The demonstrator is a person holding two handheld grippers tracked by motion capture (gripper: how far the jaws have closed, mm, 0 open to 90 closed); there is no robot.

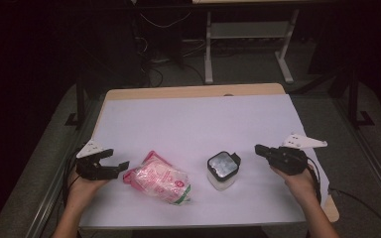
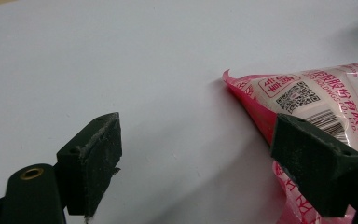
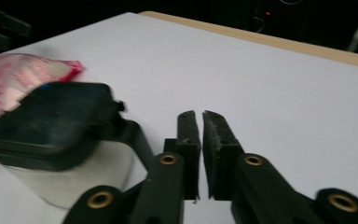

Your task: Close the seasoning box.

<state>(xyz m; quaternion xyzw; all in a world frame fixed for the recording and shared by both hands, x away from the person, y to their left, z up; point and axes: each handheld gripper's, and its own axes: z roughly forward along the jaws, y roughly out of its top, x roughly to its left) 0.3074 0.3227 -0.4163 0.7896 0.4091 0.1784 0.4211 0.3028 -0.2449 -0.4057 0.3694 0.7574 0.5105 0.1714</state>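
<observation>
- White sheeting is covering the counter point(image 1: 193, 119), with a strip of bare wood showing at its far edge and a dim floor of cables and desk legs lying beyond.
- Nearest the person, the left claw point(image 1: 114, 161) is hovering wide open just beside the pink bag point(image 1: 159, 179); in the left gripper view one jaw is overlapping the bag's point(image 2: 317, 93) crimped end while the other is standing well clear over bare sheet.
- By my reading, the step in hand is reaching to grasp the bag, so the next move is calling for sliding the left claw on until the crimped end is sitting between the jaws, then closing.
- Right of the bag, the black-lidded jar point(image 1: 223, 168) is standing upright, apart from it.
- Just beyond the jar's right side, the right claw point(image 1: 259, 148) is hanging with jaws nearly touching, holding nothing.
- Nothing is blocking the bag; the jar point(image 3: 51, 140) is sitting near enough to be nudged if the bag is dragged rightward.
</observation>
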